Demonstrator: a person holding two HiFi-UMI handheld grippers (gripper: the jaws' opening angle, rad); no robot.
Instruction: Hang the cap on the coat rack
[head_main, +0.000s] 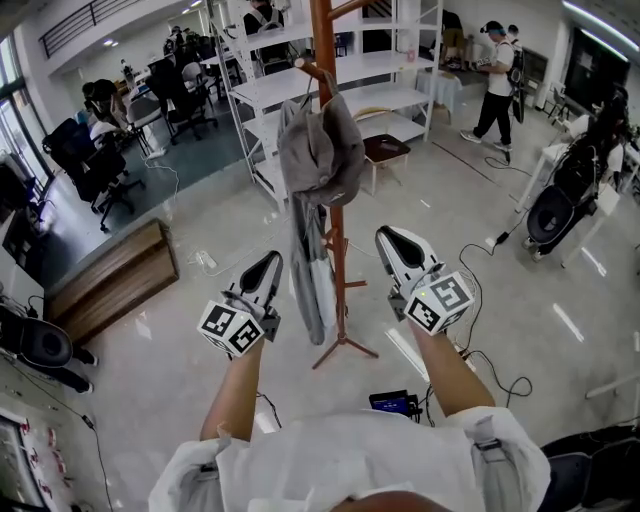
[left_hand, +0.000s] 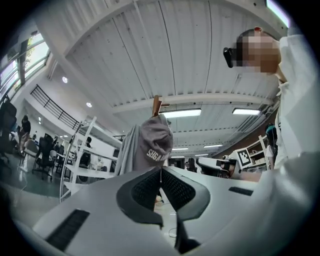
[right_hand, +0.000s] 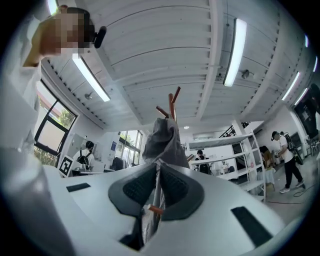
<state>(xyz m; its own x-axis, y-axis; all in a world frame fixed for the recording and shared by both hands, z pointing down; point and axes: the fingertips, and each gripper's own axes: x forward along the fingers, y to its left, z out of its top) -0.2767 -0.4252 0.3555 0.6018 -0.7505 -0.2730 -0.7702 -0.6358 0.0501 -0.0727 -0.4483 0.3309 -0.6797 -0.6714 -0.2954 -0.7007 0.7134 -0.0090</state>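
Hanging on the brown wooden coat rack (head_main: 322, 30), the grey fabric cap (head_main: 325, 145) tops a grey garment (head_main: 310, 285); left hand-held gripper (head_main: 268, 262) and right hand-held gripper (head_main: 392, 238) flank it, jaws closed, empty.

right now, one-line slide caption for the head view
Grey cap hangs on the coat rack, flanked by the shut left hand-held gripper and right hand-held gripper.

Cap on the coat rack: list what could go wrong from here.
1. The cap drapes over a peg of the coat rack above a gray garment; if it rests on fabric, it may slide off.
2. The left gripper and right gripper, both shut and empty, flank the rack; a careless swing could shake the cap loose.
3. A cable lies on the floor nearby: a possible trip.
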